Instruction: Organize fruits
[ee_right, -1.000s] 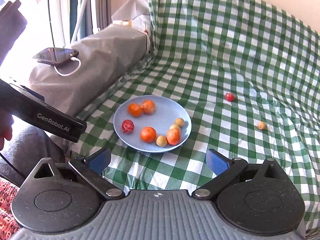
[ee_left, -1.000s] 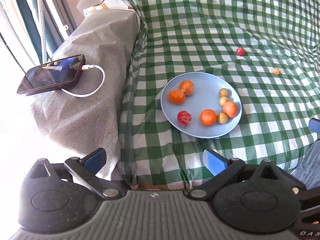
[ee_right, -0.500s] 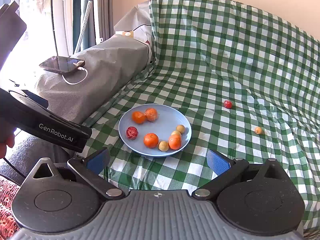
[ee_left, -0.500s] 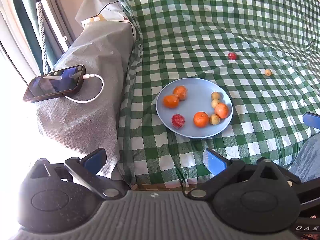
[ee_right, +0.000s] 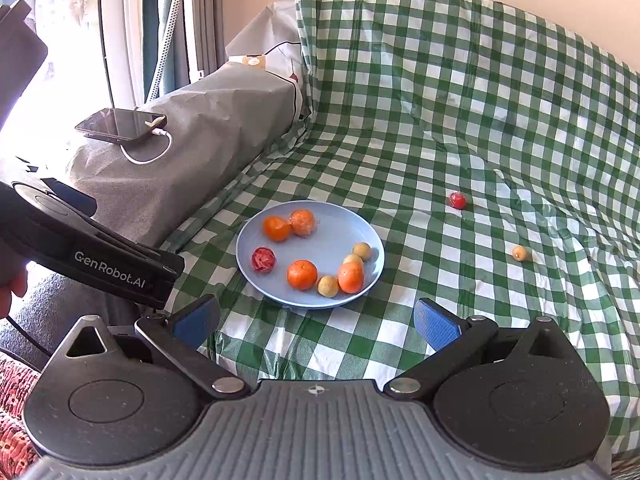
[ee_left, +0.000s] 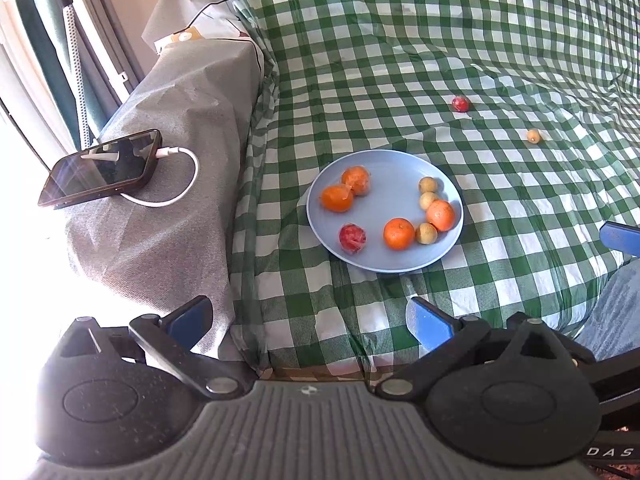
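Note:
A blue plate [ee_left: 400, 164] [ee_right: 340, 220] lies on the green checked cloth and holds several oranges, a red fruit [ee_left: 352, 237] [ee_right: 263, 259] and small tan fruits. Beyond it on the cloth lie a loose red fruit [ee_left: 460, 103] [ee_right: 457, 200] and a loose tan fruit [ee_left: 533, 135] [ee_right: 519, 253]. My left gripper [ee_left: 308, 320] hangs open and empty near the front edge, well short of the plate. My right gripper [ee_right: 316, 320] is open and empty too, just in front of the plate.
A phone [ee_left: 100, 168] [ee_right: 120, 125] on a white charging cable rests on the grey covered armrest [ee_left: 168, 220] at the left. The left tool's black body [ee_right: 92, 256] crosses the right wrist view's left side. A trouser leg [ee_left: 612, 312] shows at the right.
Both grippers have drawn back and up from the plate, so the plate and loose fruits look smaller and farther. Both stayed open. No fruit moved.

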Available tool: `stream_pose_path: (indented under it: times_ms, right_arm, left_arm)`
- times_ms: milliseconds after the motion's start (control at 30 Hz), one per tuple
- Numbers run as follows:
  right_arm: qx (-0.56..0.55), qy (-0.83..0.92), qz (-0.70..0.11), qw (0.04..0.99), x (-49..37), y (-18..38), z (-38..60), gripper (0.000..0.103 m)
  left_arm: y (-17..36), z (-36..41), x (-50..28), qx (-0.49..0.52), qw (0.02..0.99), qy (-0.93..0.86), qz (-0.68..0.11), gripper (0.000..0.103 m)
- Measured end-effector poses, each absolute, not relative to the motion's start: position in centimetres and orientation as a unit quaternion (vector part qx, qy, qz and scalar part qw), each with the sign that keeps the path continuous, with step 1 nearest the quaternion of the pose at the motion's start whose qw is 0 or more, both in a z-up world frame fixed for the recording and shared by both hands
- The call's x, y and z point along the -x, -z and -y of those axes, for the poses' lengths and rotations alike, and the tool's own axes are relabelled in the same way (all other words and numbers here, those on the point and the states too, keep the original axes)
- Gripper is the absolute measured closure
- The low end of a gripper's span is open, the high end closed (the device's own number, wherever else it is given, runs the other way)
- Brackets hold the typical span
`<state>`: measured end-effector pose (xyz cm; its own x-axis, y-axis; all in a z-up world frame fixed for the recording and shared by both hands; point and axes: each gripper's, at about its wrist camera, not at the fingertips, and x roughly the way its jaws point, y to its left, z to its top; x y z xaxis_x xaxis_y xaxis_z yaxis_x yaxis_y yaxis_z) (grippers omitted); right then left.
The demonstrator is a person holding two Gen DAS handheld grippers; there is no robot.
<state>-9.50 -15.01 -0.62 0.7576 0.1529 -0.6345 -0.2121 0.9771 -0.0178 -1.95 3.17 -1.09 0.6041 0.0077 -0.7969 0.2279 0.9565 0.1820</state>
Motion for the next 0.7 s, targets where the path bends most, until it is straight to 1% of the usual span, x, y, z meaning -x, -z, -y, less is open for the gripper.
stream_pose_path:
  times_ms: [700]
  right_arm:
    - [0.019,-0.091,-0.363,0.927,7.6,1.8,16.2,0.001]
  left_arm:
    - [2.1,-1.6,0.2,-0.148,0.873,0.065,-0.46,0.0]
